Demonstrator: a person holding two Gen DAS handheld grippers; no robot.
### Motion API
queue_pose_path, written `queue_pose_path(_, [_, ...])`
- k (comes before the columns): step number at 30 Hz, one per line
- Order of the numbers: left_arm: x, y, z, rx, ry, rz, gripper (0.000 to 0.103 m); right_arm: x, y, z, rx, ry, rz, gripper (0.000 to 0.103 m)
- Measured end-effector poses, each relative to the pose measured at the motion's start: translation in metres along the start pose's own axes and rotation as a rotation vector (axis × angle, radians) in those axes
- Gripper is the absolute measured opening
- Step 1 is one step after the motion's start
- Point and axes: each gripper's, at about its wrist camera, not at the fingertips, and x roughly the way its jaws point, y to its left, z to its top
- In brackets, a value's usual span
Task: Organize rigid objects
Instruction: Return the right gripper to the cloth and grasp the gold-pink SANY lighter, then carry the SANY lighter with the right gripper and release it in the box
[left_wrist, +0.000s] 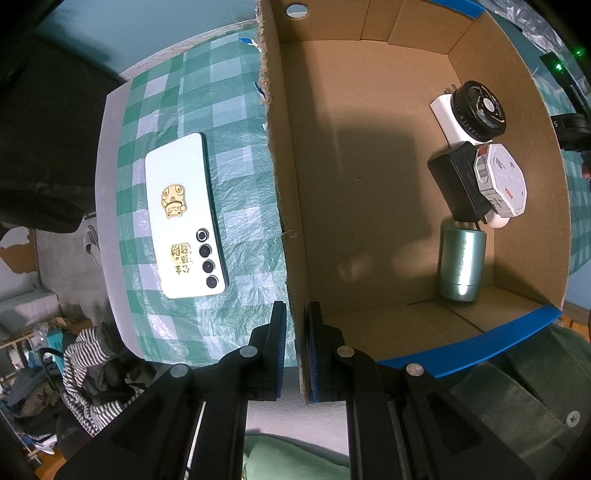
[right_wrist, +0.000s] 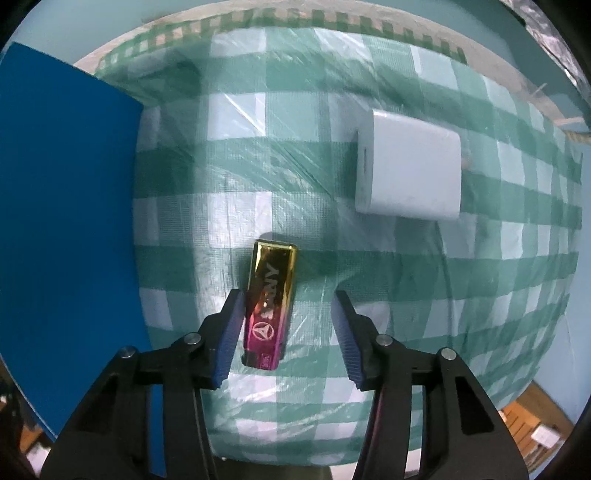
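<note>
Home, checked tablecloth (left_wrist: 236, 110), striped laundry (left_wrist: 88, 369)

in the box (left_wrist: 369, 184), a black fan (left_wrist: 478, 109) covers part of the white block (left_wrist: 448, 118) beneath it, and a grey-white pack (left_wrist: 502, 181) overlaps a black adapter (left_wrist: 458, 181). the blue panel (right_wrist: 66, 221) runs off the left edge of the right view. clutter (left_wrist: 44, 369) beyond the surface (left_wrist: 177, 110) is too small to identify.
</note>
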Motion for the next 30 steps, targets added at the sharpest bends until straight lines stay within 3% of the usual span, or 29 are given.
queue_pose_path(9, [0.001, 0.0, 0.0, 0.0, 0.001, 0.001, 0.011, 0.0, 0.016, 0.007, -0.007, 0.005, -0.046, 0.036])
queue_pose_path(11, [0.001, 0.001, 0.0, 0.0, 0.001, 0.001, 0.011, 0.0, 0.02, 0.008, -0.018, 0.003, -0.05, 0.026])
queue_pose_path(14, [0.001, 0.001, 0.0, -0.001, 0.001, 0.001, 0.011, -0.001, 0.024, 0.009, -0.035, -0.003, -0.052, 0.022])
queue_pose_path(22, [0.002, 0.002, -0.001, -0.003, -0.001, -0.001, 0.011, -0.005, 0.022, -0.013, -0.075, 0.011, -0.002, 0.022])
queue_pose_path(30, [0.002, 0.002, -0.002, 0.003, 0.001, 0.002, 0.011, -0.035, 0.019, -0.026, -0.152, -0.024, 0.0, 0.022])
